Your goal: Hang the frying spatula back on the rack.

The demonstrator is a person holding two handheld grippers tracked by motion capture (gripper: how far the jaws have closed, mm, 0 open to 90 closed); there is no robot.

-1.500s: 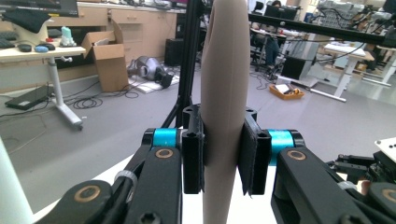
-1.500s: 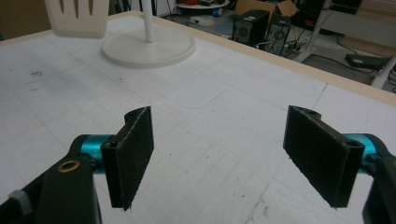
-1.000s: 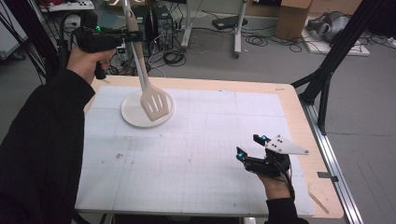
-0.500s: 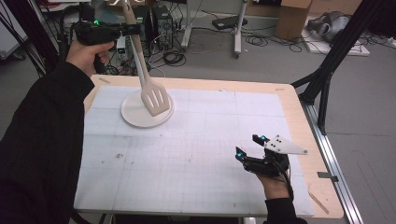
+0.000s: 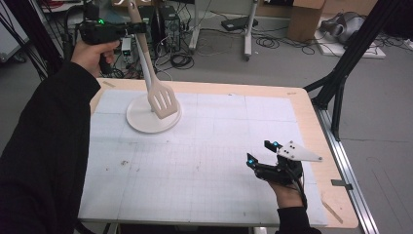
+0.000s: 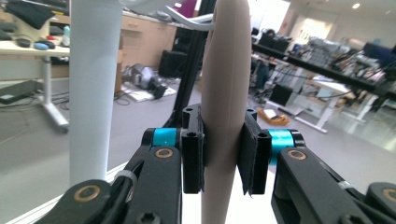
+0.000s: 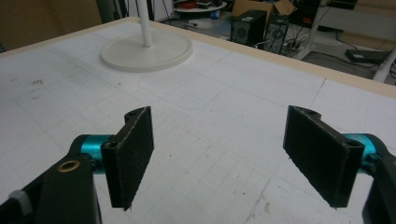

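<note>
My left claw [image 5: 130, 30] is clamped on the spatula [image 5: 155, 83] handle, blade dangling by the stand [image 5: 153, 114]. Right claw [image 5: 265, 153] sits wide open (empty). With just 2 pads pinching, the spatula could swing and clip that pole.

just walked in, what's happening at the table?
A person's left gripper is clamped on the handle of a beige slotted spatula, holding it raised with its blade hanging over a round white stand base with an upright pole at the table's far left. The right gripper rests low over the white gridded mat, jaws open and empty.
</note>
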